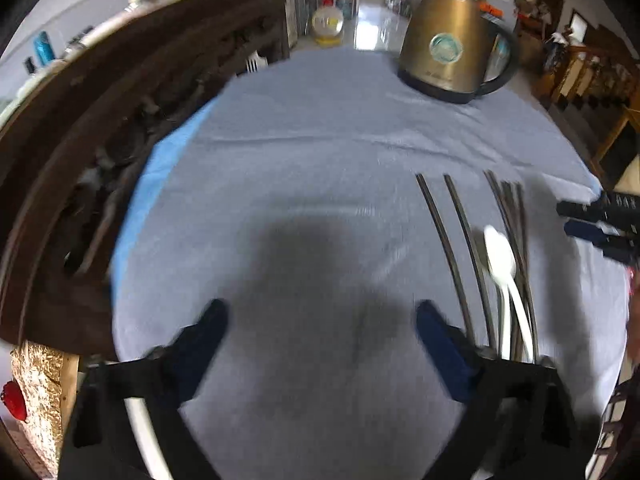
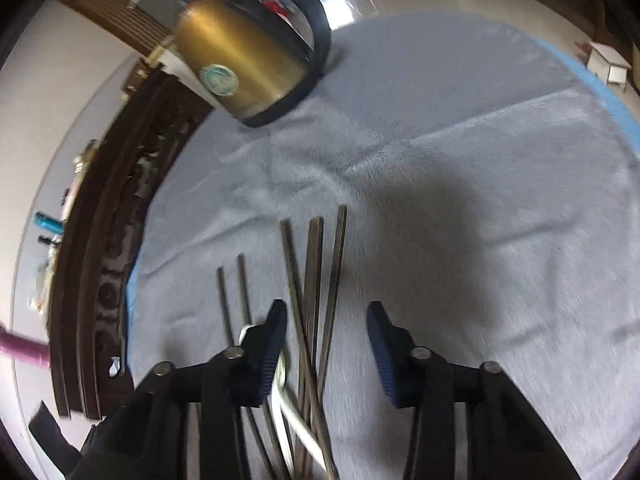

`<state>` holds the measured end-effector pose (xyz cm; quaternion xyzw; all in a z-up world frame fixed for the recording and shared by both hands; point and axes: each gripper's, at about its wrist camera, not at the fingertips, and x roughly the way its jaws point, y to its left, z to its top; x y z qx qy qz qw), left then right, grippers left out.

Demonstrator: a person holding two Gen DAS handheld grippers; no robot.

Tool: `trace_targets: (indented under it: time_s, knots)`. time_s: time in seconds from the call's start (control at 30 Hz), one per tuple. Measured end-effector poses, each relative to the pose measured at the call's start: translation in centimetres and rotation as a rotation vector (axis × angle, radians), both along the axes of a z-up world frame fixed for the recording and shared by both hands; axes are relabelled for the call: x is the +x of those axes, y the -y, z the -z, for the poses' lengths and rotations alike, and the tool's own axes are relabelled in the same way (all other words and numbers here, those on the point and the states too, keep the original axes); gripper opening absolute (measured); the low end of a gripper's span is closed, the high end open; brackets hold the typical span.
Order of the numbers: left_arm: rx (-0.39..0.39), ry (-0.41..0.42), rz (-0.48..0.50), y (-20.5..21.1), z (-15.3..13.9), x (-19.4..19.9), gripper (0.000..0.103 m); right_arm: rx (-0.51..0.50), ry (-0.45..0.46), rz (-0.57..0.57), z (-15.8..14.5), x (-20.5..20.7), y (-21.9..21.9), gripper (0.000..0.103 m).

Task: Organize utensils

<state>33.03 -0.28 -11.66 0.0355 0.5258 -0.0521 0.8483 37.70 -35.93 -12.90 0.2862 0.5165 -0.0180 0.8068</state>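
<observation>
Several dark metal chopsticks [image 1: 456,240] lie on the grey tablecloth [image 1: 320,140], right of my left gripper [image 1: 322,314], with a white spoon [image 1: 500,260] lying among them. My left gripper is open and empty over bare cloth. My right gripper [image 2: 328,316] is open, low over the chopsticks [image 2: 316,280], with some of them lying between its fingers. The spoon's white handle [image 2: 296,420] shows under its left finger. The right gripper also shows at the right edge of the left wrist view [image 1: 600,224].
A gold electric kettle [image 1: 452,44] with a black handle stands at the far side of the table, also in the right wrist view [image 2: 244,60]. A dark carved wooden furniture piece [image 1: 100,152] borders the table's left side. The cloth's blue edge [image 2: 604,96] marks the table's rim.
</observation>
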Motion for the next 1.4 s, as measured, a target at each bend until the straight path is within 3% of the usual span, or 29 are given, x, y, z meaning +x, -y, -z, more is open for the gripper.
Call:
trace_targets:
  time_s: [0.17,0.23,0.37,0.63,0.77,0.93,1.1,1.2,1.27,1.3,1.4]
  knots:
    - [-0.026,-0.115,-0.023,2.8,1.8,6.5,0.077,-0.03,-0.058,0.026,1.2,3.8,-0.1,0.03]
    - [-0.024,-0.155,-0.042,3.4,2.7,8.3,0.066,-0.038,-0.089,0.037,1.9,4.9,-0.1,0.026]
    - [-0.043,-0.229,-0.068,4.9,4.2,10.4,0.058,-0.104,-0.151,0.041,3.3,6.4,-0.6,0.023]
    - [-0.045,-0.287,-0.077,8.1,5.5,11.8,0.058,-0.23,-0.162,0.0,3.7,7.2,-1.9,0.01]
    - [-0.024,-0.271,-0.076,9.5,5.6,12.2,0.058,-0.214,-0.145,-0.017,3.8,6.6,-1.4,0.008]
    - [-0.084,-0.302,-0.082,10.0,5.5,12.5,0.058,-0.235,-0.143,-0.056,3.7,5.5,-1.3,0.008]
    - [-0.043,-0.272,-0.07,11.1,5.9,12.1,0.055,-0.184,-0.137,-0.059,3.8,4.4,-0.2,0.008]
    - [0.007,-0.247,-0.049,12.2,5.8,11.3,0.04,-0.185,-0.132,-0.063,3.9,4.1,-0.1,0.008]
    - [0.015,-0.224,-0.02,13.0,5.4,11.0,0.015,-0.195,-0.125,-0.065,4.3,3.6,-0.3,0.007]
    - [0.013,-0.218,-0.003,13.1,5.2,11.1,0.009,-0.196,-0.122,-0.064,4.1,2.9,-0.5,0.007]
    - [0.015,-0.205,0.039,13.7,4.3,10.8,0.007,-0.167,-0.102,-0.062,3.8,2.4,-0.4,0.007]
